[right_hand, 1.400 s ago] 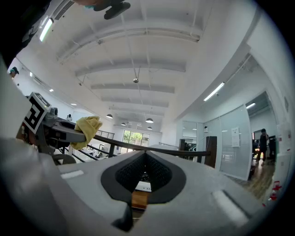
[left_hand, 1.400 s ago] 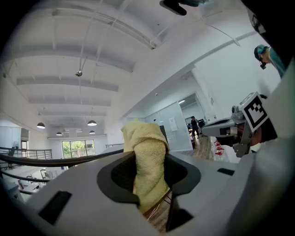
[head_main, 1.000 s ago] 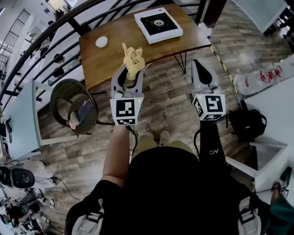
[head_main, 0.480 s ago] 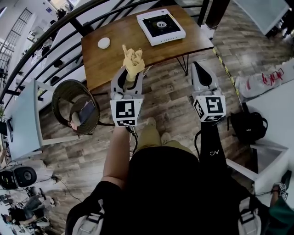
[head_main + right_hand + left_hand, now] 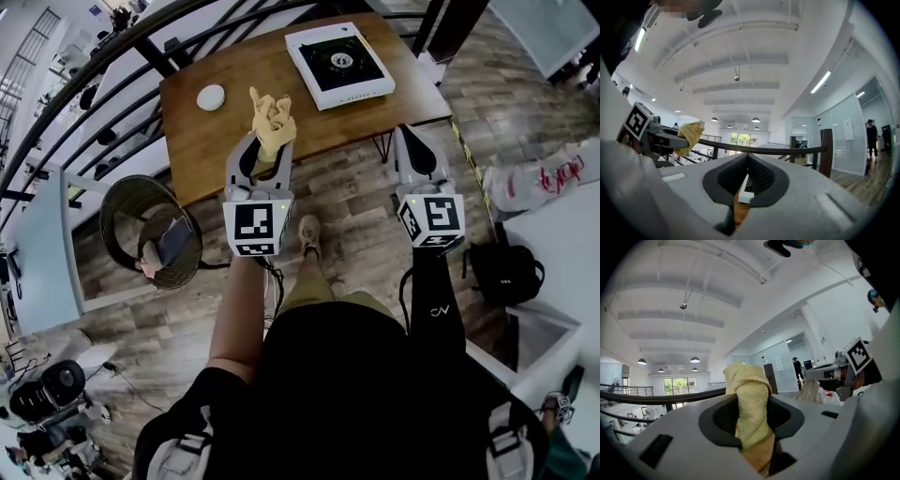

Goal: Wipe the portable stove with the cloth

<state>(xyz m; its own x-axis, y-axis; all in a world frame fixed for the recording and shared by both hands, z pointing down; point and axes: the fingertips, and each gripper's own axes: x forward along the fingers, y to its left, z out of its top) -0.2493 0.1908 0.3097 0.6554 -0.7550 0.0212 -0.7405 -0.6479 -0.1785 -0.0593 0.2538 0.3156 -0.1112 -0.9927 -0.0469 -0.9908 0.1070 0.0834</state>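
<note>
On the far table [image 5: 202, 141], one stove [image 5: 339, 64]; nearer, one cloth [image 5: 270, 114] pinched in left gripper [image 5: 267, 145], right gripper [image 5: 411, 133] closed, empty.

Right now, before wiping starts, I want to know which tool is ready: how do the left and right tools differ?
The left tool is shut on the yellow cloth, which sticks up past its tips; the right tool is shut on nothing. The left tool's jaws bow around the cloth; the right tool's meet. Both point toward the table, short of the stove.
</note>
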